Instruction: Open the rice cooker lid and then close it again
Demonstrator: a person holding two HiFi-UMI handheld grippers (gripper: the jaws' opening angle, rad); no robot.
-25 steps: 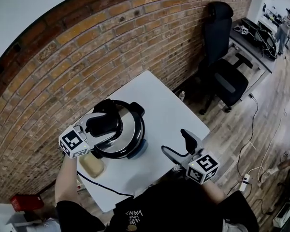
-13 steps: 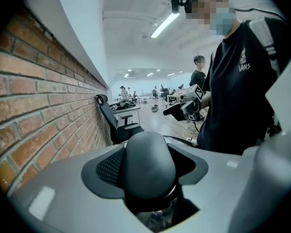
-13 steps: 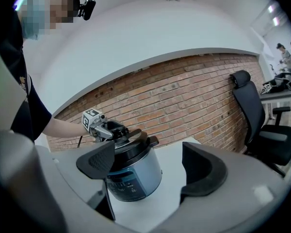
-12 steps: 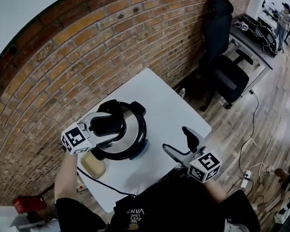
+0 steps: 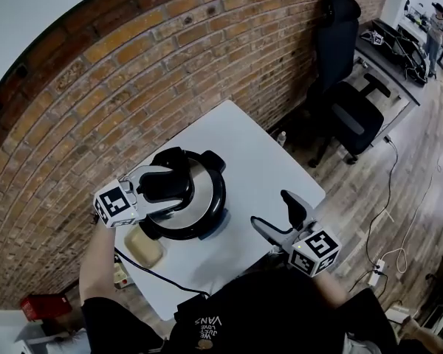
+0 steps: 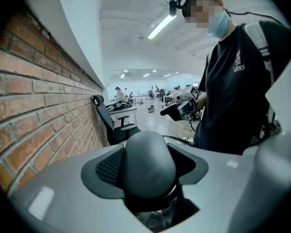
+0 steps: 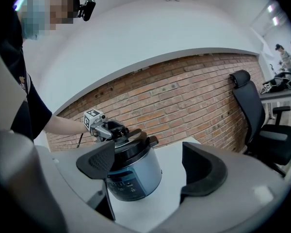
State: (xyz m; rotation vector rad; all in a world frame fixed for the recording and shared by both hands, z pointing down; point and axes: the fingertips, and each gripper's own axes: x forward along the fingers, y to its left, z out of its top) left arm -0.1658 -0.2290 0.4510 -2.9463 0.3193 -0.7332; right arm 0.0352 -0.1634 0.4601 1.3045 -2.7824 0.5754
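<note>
The left gripper (image 5: 167, 185) is clamped on the black knob (image 6: 148, 161) atop the lid (image 5: 201, 198), which sits flat on the rice cooker (image 7: 131, 178). The rice cooker stands at the left of the white table (image 5: 258, 161). The right gripper (image 5: 272, 209) hangs with its jaws apart and empty, off to the cooker's right.

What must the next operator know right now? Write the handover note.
Left gripper: shut on the knob of the lid.
Right gripper: open, empty, over the near edge of the table, apart from the cooker.
The lid lies on the cooker, at the table's left.
Done: knob gripped.
Left: cannot tell whether the lid was opened yet; if not, lift it, then close it.
</note>
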